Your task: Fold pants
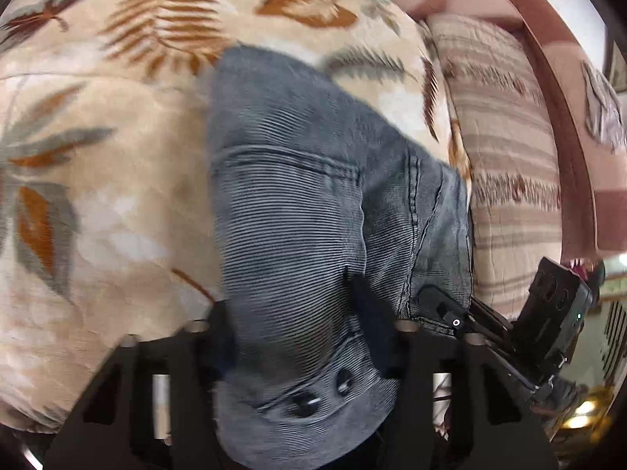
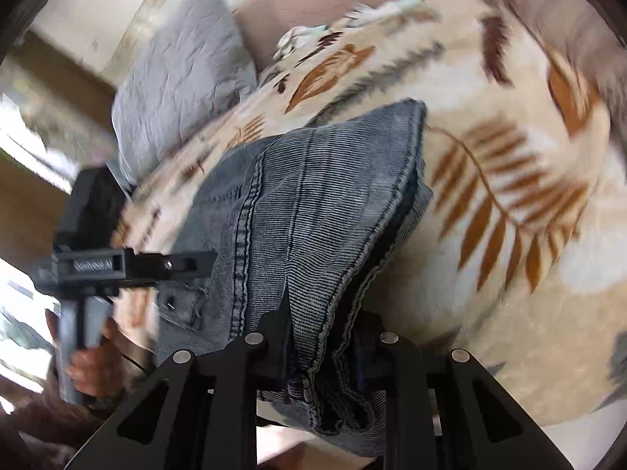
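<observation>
Grey-blue corduroy pants [image 1: 294, 176] lie folded on a leaf-print blanket [image 1: 98, 156]. In the left wrist view my left gripper [image 1: 294, 325] is shut on the waistband end, with two dark buttons showing just below the fingers. My right gripper [image 1: 446, 307] reaches in at the pants' right edge. In the right wrist view my right gripper [image 2: 321, 337] is shut on a bunch of stacked hems and edges of the pants [image 2: 313, 196], lifted off the blanket [image 2: 509, 156]. The left gripper [image 2: 196, 264] touches the pants' left side, held by a hand [image 2: 90, 368].
A striped beige pillow [image 1: 509, 156] lies right of the pants against a pink and brown headboard [image 1: 568, 98]. A grey quilted pillow [image 2: 176, 78] sits at the far left in the right wrist view. The blanket spreads wide beside the pants.
</observation>
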Demonstrator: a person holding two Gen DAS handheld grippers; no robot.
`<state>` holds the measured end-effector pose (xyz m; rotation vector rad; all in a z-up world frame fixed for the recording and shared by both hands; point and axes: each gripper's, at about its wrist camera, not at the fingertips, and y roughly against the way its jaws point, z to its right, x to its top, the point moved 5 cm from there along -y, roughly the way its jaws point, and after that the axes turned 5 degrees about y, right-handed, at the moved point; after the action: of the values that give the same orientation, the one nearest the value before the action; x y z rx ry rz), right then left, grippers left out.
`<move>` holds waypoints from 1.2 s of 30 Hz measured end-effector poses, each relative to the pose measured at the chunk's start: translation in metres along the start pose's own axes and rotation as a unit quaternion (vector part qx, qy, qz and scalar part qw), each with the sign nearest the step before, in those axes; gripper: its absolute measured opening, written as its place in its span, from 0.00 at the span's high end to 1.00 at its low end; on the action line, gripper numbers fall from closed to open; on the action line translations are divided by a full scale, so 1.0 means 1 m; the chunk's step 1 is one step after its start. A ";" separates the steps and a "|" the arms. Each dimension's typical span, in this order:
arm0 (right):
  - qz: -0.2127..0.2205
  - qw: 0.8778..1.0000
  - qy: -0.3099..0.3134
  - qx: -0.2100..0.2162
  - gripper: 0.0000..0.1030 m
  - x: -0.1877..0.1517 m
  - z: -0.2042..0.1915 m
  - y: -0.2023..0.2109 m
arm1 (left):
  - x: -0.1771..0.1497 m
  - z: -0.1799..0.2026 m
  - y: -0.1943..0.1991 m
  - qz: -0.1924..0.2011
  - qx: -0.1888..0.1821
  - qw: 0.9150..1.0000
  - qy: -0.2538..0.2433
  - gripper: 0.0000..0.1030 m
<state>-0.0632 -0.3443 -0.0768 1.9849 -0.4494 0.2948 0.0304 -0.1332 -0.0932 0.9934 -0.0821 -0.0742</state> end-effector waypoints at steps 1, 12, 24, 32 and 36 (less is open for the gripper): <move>-0.005 1.000 -0.003 -0.002 0.78 0.005 -0.002 -0.002 | 0.005 -0.004 0.006 0.004 -0.009 1.000 0.009 0.68; 0.079 0.991 0.104 0.033 0.76 0.117 -0.114 -0.013 | 0.073 -0.045 0.130 0.190 0.070 0.979 0.008 0.43; 0.040 0.973 0.190 -0.126 0.62 0.078 -0.102 -0.057 | 0.061 -0.081 0.088 0.198 0.259 0.945 -0.031 0.29; 0.082 0.971 0.159 -0.159 0.01 0.048 -0.116 -0.002 | 0.007 -0.071 0.089 0.253 0.336 0.906 -0.056 0.20; 0.104 0.959 0.179 -0.194 0.01 0.028 -0.118 0.012 | -0.014 -0.076 0.083 0.237 0.405 0.882 -0.053 0.20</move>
<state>-0.0446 -0.2484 -0.0045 1.4635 -0.4429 0.6372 0.0268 -0.0230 -0.0655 1.7797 -0.4859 0.3892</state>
